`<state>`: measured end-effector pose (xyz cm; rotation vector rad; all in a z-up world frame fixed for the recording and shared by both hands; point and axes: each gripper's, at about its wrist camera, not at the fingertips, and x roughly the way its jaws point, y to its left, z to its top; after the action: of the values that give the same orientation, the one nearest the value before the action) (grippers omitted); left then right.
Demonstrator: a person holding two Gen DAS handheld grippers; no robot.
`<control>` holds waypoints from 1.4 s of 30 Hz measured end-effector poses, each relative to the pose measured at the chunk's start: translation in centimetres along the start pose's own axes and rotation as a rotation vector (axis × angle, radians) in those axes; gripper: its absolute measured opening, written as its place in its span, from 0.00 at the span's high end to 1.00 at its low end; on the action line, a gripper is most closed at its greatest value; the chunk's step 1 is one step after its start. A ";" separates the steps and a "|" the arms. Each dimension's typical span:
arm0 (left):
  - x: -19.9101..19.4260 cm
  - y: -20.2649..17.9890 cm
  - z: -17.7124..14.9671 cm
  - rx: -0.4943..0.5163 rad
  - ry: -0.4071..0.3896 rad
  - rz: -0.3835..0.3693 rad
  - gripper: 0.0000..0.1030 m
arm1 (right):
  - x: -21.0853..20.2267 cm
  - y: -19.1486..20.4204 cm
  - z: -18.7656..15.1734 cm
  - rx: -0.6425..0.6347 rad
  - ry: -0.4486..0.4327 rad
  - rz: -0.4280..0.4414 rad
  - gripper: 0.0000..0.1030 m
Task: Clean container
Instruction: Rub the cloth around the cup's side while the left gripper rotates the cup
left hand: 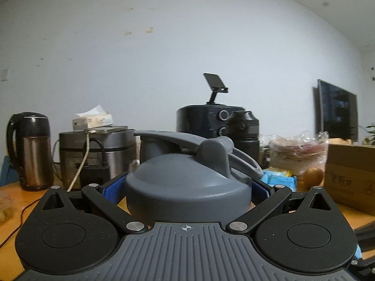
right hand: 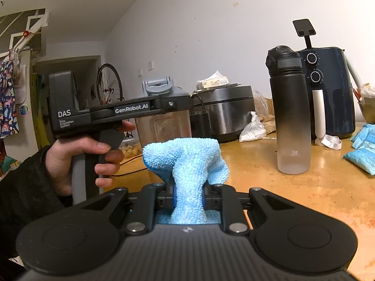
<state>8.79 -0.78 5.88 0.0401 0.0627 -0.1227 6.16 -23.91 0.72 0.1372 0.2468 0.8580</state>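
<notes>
Pale scuffed wall (left hand: 187, 46) behind cluttered orange wooden table (right hand: 293, 187).

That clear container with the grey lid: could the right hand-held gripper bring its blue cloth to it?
Probably yes. The container, clamped by the left hand-held gripper, sits just beyond the cloth, with nothing between.

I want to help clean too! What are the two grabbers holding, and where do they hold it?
The left gripper holds the clear container by its grey lid. The right gripper pinches the blue cloth at its bunched middle.
</notes>
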 end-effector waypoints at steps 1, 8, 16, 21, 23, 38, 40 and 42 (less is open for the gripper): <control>-0.1 -0.3 0.0 0.006 -0.002 0.018 0.00 | 0.0 0.0 0.0 0.001 0.000 -0.001 0.86; -0.1 -2.0 0.4 -0.014 -0.008 0.127 0.00 | -0.2 -0.1 -0.3 0.005 -0.002 -0.005 0.86; -0.2 -3.6 0.4 -0.027 -0.010 0.271 0.00 | -0.3 0.0 -0.5 0.007 0.000 -0.007 0.86; 0.2 -4.8 0.4 -0.007 -0.007 0.340 0.00 | -0.4 0.0 -0.6 0.009 0.001 -0.006 0.86; 0.4 -5.1 0.5 -0.012 -0.003 0.363 0.00 | -0.3 0.0 -0.6 0.008 0.002 -0.005 0.86; 0.7 -5.7 0.8 -0.041 0.006 0.433 0.00 | -0.3 -0.1 -0.7 0.013 0.008 -0.004 0.86; 0.7 -5.7 0.9 -0.047 0.006 0.434 0.00 | -0.3 -0.1 -0.7 0.013 0.008 -0.004 0.86; 0.6 -5.7 1.0 -0.049 0.008 0.442 0.00 | -0.3 -0.1 -0.7 0.014 0.008 -0.004 0.86</control>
<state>8.79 -6.55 6.65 0.0046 0.0635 0.3205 5.90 -24.20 0.08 0.1464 0.2606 0.8533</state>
